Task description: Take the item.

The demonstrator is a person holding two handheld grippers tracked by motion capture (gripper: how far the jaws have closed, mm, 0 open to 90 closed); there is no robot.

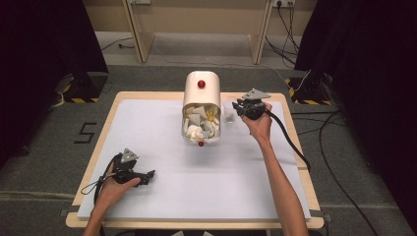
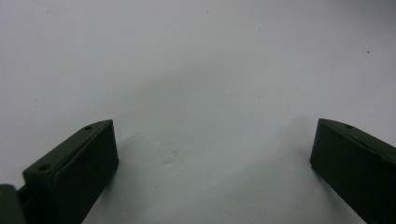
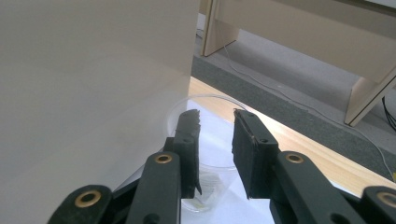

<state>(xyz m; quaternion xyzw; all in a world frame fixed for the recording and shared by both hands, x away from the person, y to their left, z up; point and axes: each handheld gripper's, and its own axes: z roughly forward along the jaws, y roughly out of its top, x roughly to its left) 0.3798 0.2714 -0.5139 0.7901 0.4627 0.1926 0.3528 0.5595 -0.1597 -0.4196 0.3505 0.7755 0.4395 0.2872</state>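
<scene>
Cream bin (image 1: 201,91) with red knob (image 1: 201,84), clear cup (image 3: 205,140), white mat (image 1: 196,172), black jaws

White mat (image 1: 162,147) on wooden table (image 1: 301,142), grey carpet floor (image 1: 44,152), black curtains (image 1: 44,44), loose cables (image 1: 339,147), wooden frame legs (image 1: 140,29)

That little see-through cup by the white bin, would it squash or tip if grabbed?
The clear cup looks thin-walled, so it probably flexes or dents under a firm squeeze. It seems nearly empty, hence likely light and easily tipped. The right gripper straddles its rim, one jaw inside.
</scene>
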